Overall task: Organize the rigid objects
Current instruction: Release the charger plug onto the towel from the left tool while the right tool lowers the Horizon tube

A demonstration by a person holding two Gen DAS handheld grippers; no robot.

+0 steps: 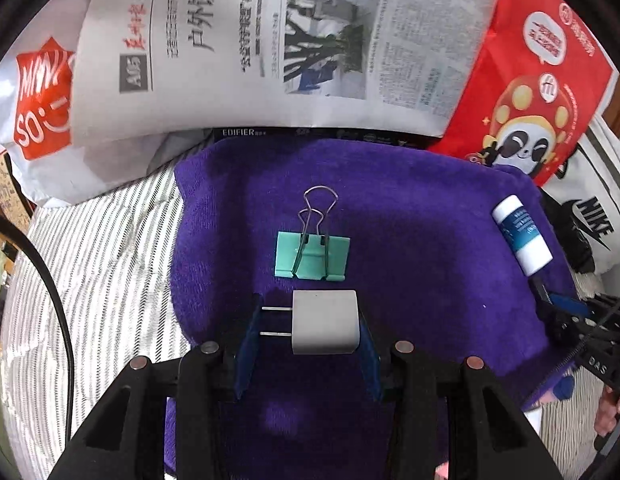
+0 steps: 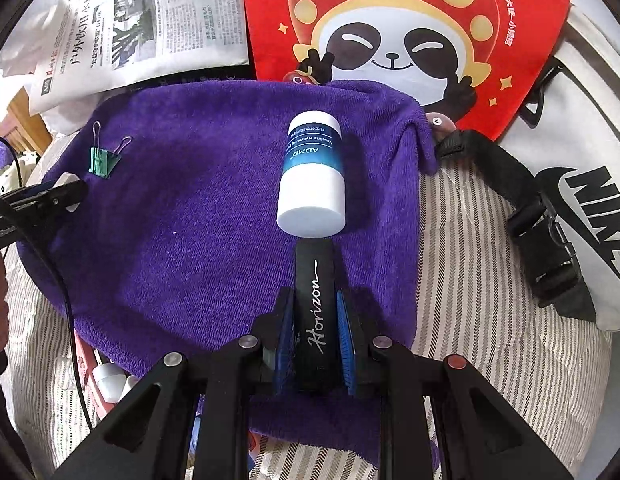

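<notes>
Purple towel (image 1: 410, 208) covers the middle of the work area and serves as the surface for the loose items; striped cloth (image 1: 110, 248) lies beneath it and shows on both sides; left gripper (image 1: 308, 322) is part closed on a grey plug adapter (image 1: 325, 322), its blue pads against the adapter's two sides, the two prongs pointing left in the left wrist view; adapter sits low over the towel, contact with it cannot be confirmed; green binder clip (image 1: 312, 256) lies flat on the towel just beyond the adapter, wire handles pointing away; right gripper (image 2: 315, 312) is clamped fully on a black case lettered "Horizon" (image 2: 315, 308), held narrow side to the pads; far end of the case is just beside the base of a white and blue bottle (image 2: 312, 172), touching or not cannot be told; bottle lies on its side on the towel, lid closed, contents not visible; case likewise closed, contents not visible; newspaper (image 1: 270, 40), a red panda bag (image 2: 410, 32) and a white Nike bag (image 2: 582, 184) border the towel; bag interiors are not in view.
</notes>
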